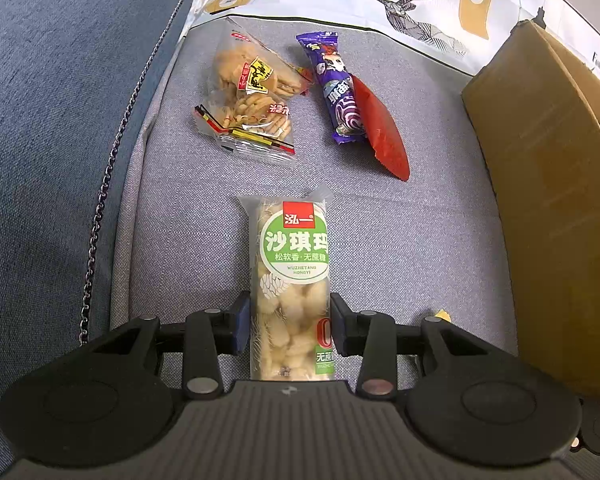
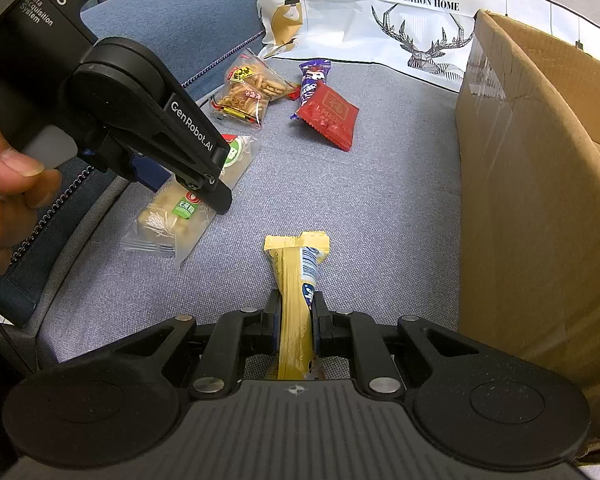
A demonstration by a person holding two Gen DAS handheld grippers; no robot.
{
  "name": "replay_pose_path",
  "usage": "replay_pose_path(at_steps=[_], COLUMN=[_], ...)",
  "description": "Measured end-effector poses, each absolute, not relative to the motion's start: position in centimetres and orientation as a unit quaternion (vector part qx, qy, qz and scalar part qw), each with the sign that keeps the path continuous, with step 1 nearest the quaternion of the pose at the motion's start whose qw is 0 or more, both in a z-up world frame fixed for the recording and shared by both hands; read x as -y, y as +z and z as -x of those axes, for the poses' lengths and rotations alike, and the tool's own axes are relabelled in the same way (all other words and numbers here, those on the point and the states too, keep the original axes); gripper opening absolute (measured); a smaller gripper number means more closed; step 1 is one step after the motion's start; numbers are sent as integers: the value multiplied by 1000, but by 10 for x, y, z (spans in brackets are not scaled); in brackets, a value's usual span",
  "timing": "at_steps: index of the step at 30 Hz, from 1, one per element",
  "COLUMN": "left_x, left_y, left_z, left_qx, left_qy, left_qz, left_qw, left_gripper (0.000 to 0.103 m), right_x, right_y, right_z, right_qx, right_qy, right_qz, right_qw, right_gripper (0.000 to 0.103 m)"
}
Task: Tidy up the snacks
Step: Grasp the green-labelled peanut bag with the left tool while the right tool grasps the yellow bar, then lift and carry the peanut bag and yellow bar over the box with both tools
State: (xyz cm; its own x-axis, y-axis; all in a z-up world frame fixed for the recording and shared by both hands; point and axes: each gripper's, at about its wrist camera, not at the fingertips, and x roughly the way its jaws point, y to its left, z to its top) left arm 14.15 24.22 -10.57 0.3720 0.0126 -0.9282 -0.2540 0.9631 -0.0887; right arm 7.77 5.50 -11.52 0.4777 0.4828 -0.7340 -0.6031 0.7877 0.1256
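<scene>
A clear pastry packet with a green round label (image 1: 290, 280) lies lengthwise on the grey seat cushion (image 1: 420, 240). My left gripper (image 1: 288, 308) straddles its near half, both pads against its sides. The right wrist view shows the same left gripper (image 2: 184, 190) tilted down over that packet (image 2: 180, 212). My right gripper (image 2: 296, 300) is shut on a yellow snack bar (image 2: 296, 280) held on edge, its far end sticking out past the fingertips above the cushion.
Farther back lie two clear packets of fried twists (image 1: 244, 92), a purple packet (image 1: 336, 88) and a red packet (image 1: 380, 132). An open cardboard box (image 2: 540, 200) stands at the right. A white deer-print bag (image 2: 380, 20) lines the back. A hand (image 2: 4, 192) holds the left gripper.
</scene>
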Motion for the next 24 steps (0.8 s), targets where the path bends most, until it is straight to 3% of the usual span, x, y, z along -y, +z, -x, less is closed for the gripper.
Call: replay_pose_path(at_steps=[7, 24], left_x=[-243, -246], left_y=[-99, -37], left_z=[-139, -101], left_qx=[-539, -393], left_qy=[90, 107], left_qz=[110, 123], left_qw=[830, 905], left_gripper=[40, 40], right_x=[-51, -4], right_y=[-109, -26], right_z=[-74, -47], right_qx=[-383, -219], right_qy=[313, 326], right_qz=[63, 11], right_qw=[867, 920], right_gripper=[14, 13])
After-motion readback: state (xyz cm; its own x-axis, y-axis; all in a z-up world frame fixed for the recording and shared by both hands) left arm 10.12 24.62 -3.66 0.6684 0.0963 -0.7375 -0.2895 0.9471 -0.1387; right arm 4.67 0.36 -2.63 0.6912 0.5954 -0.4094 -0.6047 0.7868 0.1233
